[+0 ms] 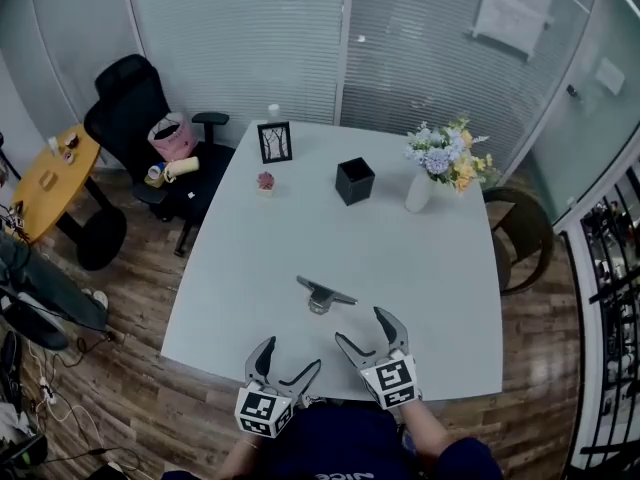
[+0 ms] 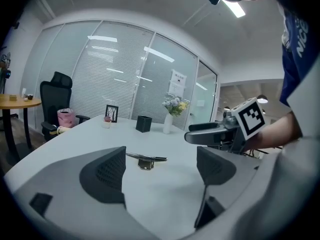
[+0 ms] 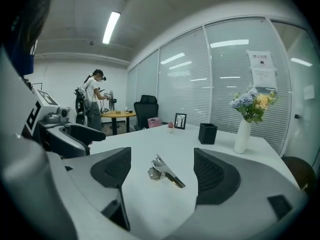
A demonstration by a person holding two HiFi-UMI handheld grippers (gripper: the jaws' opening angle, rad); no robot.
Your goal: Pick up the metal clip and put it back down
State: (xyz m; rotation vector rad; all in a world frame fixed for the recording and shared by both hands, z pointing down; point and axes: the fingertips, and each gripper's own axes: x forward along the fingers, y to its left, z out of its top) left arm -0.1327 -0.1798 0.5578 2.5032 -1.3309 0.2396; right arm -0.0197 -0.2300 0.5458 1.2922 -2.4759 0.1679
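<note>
Notices (image 1: pixel 513 6) on the glass wall are too small to read. The clip (image 1: pixel 322 294) lies flat on the surface (image 1: pixel 430 268), just ahead of the left gripper (image 1: pixel 293 356) and right gripper (image 1: pixel 360 326). Both sets of jaws are wide and empty. The surface's near edge is beneath them, and bare surface surrounds the clip.

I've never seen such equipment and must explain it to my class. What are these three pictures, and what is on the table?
A person holds a two-jawed gripper in each hand: left gripper and right gripper. One picture comes from a camera on the person's head, looking down; the other two from cameras riding on each gripper, looking along its jaws. On the white table are a metal clip and, farther back, a black box, a vase of flowers and a picture frame. Both pairs of jaws are open and hold nothing; the clip rests in front of them.
</note>
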